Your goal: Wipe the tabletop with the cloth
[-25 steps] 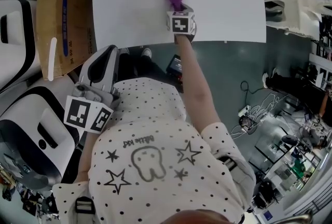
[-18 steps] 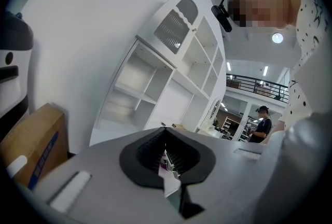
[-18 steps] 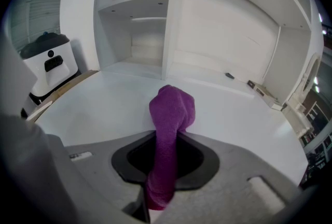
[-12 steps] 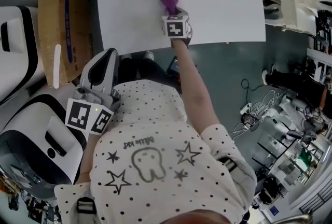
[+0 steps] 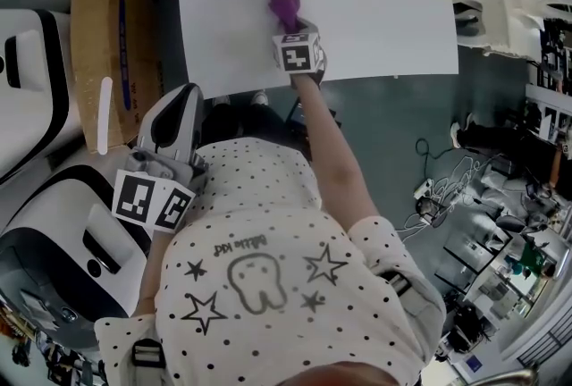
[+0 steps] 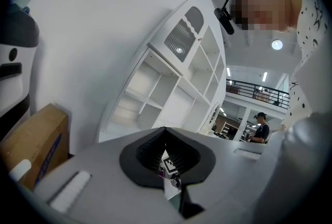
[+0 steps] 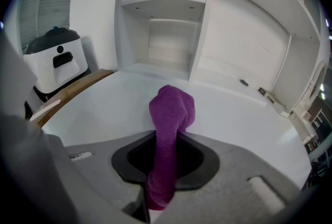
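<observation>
My right gripper (image 5: 289,23) is clenched on the purple terry cloth (image 5: 284,4). In the right gripper view the cloth (image 7: 170,129) runs as a thick, twisted roll up between the two jaws of the right gripper (image 7: 165,176) and ends in a rounded, fist-like bunch beyond the tips. Its surface is soft and nubbly, an even violet with no pattern that I can see. The bunched end rests on the smooth white tabletop (image 5: 384,18), around the middle and a little toward the left edge, well clear of the near edge. The black jaw pads are ribbed and matte; the grey body around them looks like hard plastic.

My left gripper (image 5: 181,98) is off the tabletop, below its near left corner, close to my white dotted shirt (image 5: 268,197). In its own view the left gripper (image 6: 166,163) has its jaws drawn together with nothing between them.

At the tabletop's far edge stands a white open shelving unit (image 7: 166,15) with flat, bare shelves. Beside the left edge lies a brown cardboard box (image 5: 103,45), and past it a glossy white machine with black panels (image 7: 54,62).
</observation>
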Available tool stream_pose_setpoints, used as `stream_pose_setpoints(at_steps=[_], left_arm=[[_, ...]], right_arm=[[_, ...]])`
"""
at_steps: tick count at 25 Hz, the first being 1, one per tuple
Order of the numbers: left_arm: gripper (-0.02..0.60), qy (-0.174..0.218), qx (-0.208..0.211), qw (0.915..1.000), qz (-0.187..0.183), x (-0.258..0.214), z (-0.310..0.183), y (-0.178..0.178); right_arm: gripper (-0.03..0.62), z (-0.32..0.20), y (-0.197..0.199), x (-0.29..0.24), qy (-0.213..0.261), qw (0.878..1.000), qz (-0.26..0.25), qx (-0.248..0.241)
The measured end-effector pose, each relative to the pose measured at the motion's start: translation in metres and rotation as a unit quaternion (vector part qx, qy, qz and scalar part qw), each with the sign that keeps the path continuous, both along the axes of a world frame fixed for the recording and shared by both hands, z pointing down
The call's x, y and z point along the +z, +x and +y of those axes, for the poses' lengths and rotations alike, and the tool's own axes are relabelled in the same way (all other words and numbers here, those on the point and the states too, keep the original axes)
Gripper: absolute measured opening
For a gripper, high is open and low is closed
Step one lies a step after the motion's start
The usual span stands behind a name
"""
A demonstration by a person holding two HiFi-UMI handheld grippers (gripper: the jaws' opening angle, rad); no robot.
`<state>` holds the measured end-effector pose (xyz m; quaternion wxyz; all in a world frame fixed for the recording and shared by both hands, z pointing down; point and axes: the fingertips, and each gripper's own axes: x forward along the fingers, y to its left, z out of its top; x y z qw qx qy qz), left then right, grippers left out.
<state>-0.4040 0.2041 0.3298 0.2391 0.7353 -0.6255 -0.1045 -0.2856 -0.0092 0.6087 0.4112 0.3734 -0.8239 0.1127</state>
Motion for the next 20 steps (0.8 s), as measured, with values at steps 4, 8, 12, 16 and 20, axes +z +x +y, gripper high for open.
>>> stream_pose_setpoints(at_steps=[4, 8, 12, 16, 20], left_arm=[[-0.005, 0.006, 0.000, 1.0000, -0.005, -0.002, 0.002, -0.006], [-0.005, 0.008, 0.001, 1.0000, -0.005, -0.002, 0.005, -0.009], [-0.005, 0.010, 0.007, 0.9999, -0.006, -0.003, 0.005, -0.008], [-0.005, 0.012, 0.006, 0.9999, -0.003, -0.003, 0.008, -0.011], [-0.005, 0.012, 0.003, 0.9999, -0.001, -0.002, 0.012, -0.013]], right_arm=[[0.067, 0.005, -0.010, 0.001, 0.002, 1.000, 0.000, -0.002], [0.067, 0.011, -0.019, 0.001, -0.003, 1.000, -0.013, 0.009], [0.067, 0.019, -0.031, 0.000, -0.002, 1.000, -0.018, 0.007], [0.067, 0.031, -0.044, 0.001, -0.001, 1.000, -0.014, -0.011], [0.067, 0.043, -0.058, 0.002, -0.004, 0.999, -0.013, -0.029]])
